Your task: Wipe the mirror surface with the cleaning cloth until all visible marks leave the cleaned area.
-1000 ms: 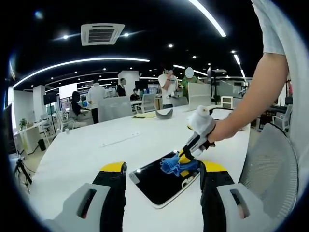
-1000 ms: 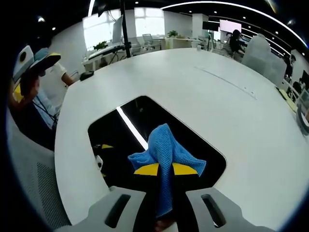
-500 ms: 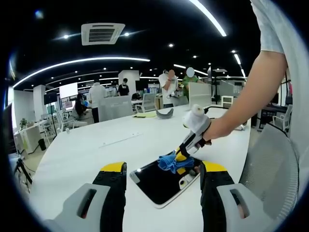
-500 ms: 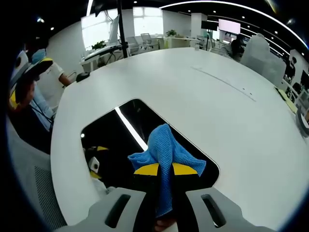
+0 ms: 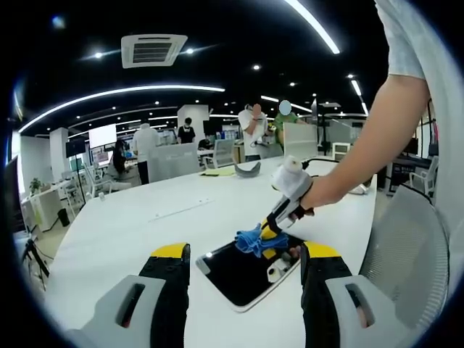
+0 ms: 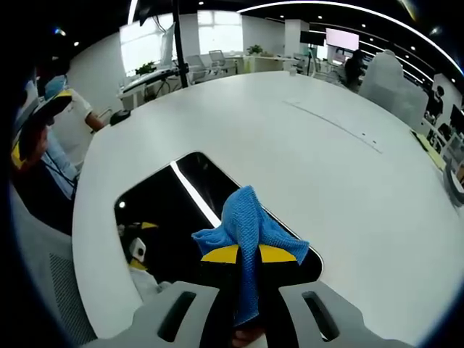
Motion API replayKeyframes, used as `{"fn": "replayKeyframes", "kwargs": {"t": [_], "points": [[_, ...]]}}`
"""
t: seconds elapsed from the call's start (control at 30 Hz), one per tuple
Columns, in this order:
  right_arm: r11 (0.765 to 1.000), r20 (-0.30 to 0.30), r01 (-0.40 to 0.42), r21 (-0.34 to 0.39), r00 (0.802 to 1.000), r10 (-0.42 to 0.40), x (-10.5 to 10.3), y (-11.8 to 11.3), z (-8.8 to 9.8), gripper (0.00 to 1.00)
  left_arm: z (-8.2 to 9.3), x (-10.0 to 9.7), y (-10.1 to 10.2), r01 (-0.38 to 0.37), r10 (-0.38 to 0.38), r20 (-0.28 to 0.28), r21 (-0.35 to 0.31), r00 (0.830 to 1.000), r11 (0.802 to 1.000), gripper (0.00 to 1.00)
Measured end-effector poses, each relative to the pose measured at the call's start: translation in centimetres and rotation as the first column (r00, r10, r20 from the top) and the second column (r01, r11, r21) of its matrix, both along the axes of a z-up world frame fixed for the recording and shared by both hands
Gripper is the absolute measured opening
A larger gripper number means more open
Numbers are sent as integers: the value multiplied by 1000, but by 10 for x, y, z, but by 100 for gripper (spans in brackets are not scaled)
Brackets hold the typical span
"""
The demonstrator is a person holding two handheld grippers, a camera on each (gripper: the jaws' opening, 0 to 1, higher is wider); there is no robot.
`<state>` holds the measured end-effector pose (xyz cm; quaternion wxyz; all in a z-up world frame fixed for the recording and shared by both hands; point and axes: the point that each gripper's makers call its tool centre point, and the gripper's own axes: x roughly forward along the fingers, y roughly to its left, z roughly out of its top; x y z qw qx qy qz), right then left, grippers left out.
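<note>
Mirror work goes to the right gripper (image 5: 270, 233), jaws pinching the fuzzy blue cleaning cloth (image 6: 249, 230) at the dark flat rounded mirror's (image 6: 167, 217) far corner (left gripper (image 5: 239, 264) waits wide open).

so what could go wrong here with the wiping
The mirror lies loose on the smooth white table with the left tool open and not steadying it, so a wipe might push it. The right tool pinches the blue cloth only by a fold, which could slip out.
</note>
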<state>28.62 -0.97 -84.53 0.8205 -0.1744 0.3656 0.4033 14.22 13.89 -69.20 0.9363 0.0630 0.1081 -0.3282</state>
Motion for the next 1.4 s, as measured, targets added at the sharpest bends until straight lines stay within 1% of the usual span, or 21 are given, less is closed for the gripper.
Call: {"fn": "replayKeyframes", "kwargs": {"t": [1.4], "points": [[1000, 2, 16, -11, 1000, -16, 28, 1, 0, 4, -3, 1, 2, -3, 3, -9, 4, 1000, 1000, 62]]}}
